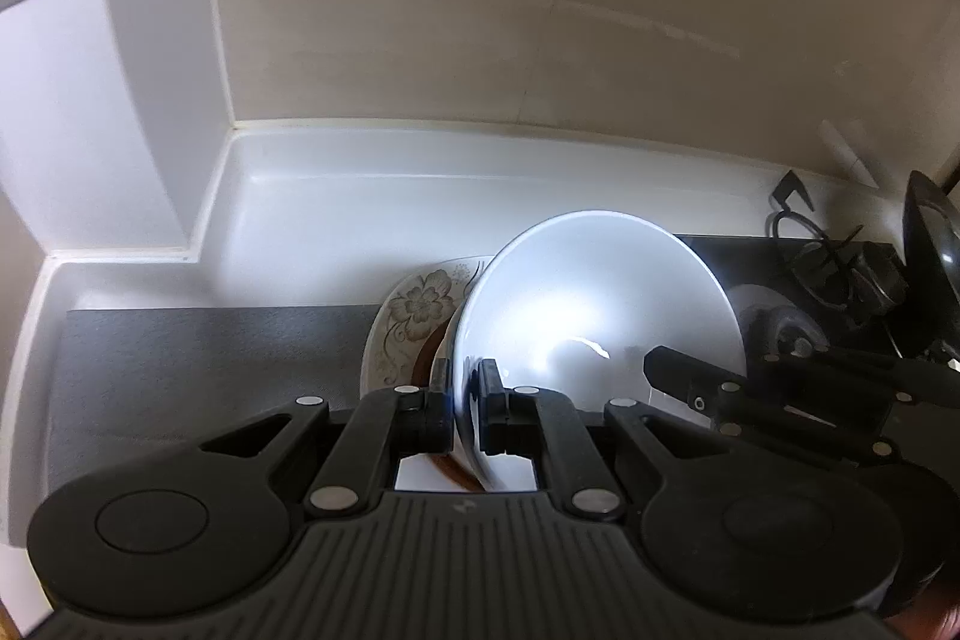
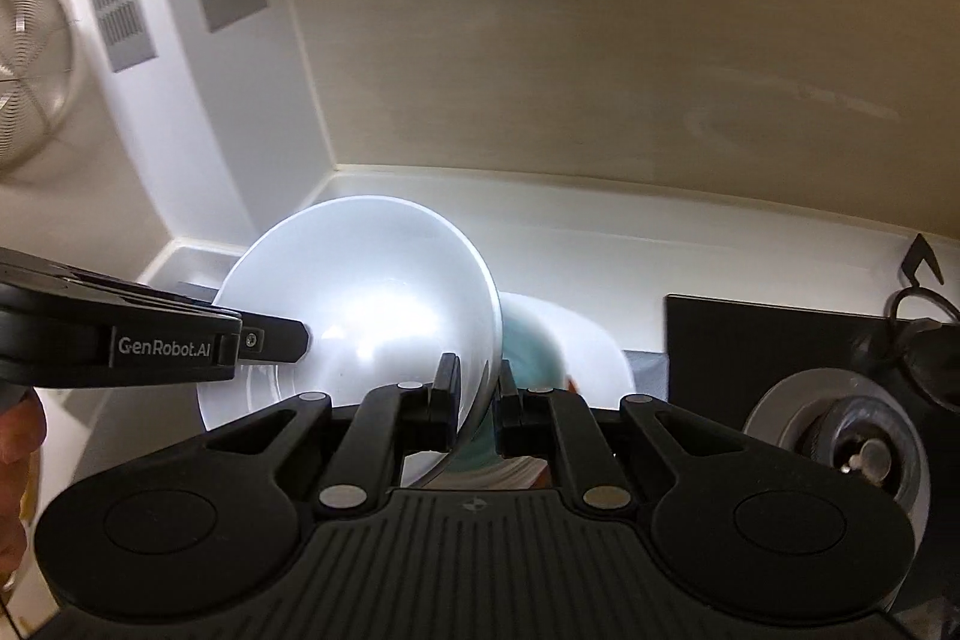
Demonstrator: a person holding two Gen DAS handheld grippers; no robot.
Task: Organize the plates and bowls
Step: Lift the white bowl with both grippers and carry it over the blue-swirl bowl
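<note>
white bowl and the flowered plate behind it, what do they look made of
White bowl: looks like glazed ceramic or porcelain, possibly melamine; smooth, glossy, with sharp light glare on its inside. Flowered plate: likely glazed ceramic too, cream with a printed brown flower pattern and a softer sheen. Neither can be settled by look alone.

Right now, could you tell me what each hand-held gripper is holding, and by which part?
Both hold the white bowl by its rim: the left hand-held gripper pinches one edge, the right hand-held gripper the opposite edge.
</note>
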